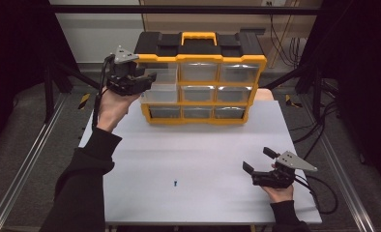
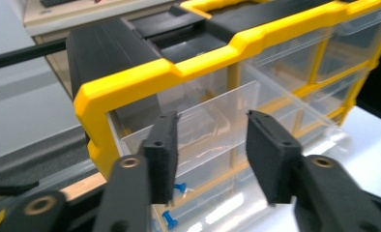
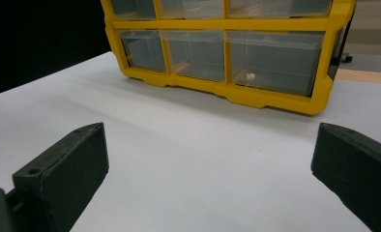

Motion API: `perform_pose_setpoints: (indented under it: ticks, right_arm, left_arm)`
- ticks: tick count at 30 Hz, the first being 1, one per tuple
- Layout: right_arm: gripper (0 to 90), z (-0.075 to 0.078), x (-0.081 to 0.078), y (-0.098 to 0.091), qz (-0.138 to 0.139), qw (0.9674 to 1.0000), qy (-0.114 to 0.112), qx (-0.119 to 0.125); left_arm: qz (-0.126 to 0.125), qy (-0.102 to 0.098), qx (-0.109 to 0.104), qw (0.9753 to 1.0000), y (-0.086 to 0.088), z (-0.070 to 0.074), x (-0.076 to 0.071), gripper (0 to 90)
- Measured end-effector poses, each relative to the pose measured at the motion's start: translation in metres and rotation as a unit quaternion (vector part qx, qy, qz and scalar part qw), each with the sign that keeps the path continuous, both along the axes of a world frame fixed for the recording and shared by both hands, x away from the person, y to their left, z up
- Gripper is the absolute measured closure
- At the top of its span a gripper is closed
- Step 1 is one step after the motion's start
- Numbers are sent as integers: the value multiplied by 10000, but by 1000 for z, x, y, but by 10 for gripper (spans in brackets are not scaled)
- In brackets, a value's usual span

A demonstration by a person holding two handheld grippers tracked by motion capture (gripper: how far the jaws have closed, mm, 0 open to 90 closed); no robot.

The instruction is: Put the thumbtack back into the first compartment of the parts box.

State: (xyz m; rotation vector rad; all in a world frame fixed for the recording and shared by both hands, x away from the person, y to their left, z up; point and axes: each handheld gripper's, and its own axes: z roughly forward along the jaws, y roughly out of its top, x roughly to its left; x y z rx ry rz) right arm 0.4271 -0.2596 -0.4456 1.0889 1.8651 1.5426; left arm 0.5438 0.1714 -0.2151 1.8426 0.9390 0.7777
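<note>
**Clear drawer, pulled part-way out of the organiser**

My left claw (image 2: 212, 159) hangs at the top-left corner of the yellow organiser (image 1: 203, 58), which stands at the far edge of the table (image 1: 203, 159). Its jaws stand apart, either side of the front wall of the clear drawer (image 2: 212, 121), pinching nothing. The drawer juts out of its slot in the top row.

I judge the drawer light, thin-walled and slick: hard plastic that flexes and could crack under a hard squeeze. The front wall is the place to take it, pads on its two faces, near the middle so it slides straight.

My right claw (image 1: 263, 169) rests near the table's near right corner, jaws spread and empty. A small blue pin (image 1: 176, 183) lies near the near edge.
</note>
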Motion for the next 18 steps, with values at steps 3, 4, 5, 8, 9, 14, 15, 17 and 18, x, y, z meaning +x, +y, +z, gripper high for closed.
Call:
perform_pose_setpoints:
  ticks: [3,4,5,8,9,14,15,17,18]
  right_arm:
    - [7,1,0,1,-37,10000,4,71]
    - [7,1,-1,1,-32,9999,41,86]
    - [7,1,-1,2,-27,9999,30,135]
    - [7,0,-1,0,-10,10000,16,24]
    - [7,0,0,1,-26,10000,18,77]
    - [6,-1,1,-1,20,9999,-77,-74]
    - [7,-1,1,-1,29,9999,-91,-99]
    - [6,-1,1,-2,26,9999,-86,-102]
    - [6,-1,1,-2,31,9999,-89,-105]
  left_arm:
    - [-152,-111,-62,9998,5,2,-15,437]
    - [-196,-147,-84,9997,6,2,-18,416]
    - [-254,-192,-97,9994,8,1,-24,400]
    - [-368,-266,-108,9989,12,-4,-37,343]
    - [-382,-274,-59,9989,13,-6,-41,317]
    - [-525,-250,-32,9983,19,-22,-60,227]
    - [-556,-268,-57,9981,21,-28,-65,213]
    - [-591,-281,-49,9978,22,-35,-71,189]
    - [-609,-306,-54,9977,24,-39,-75,174]
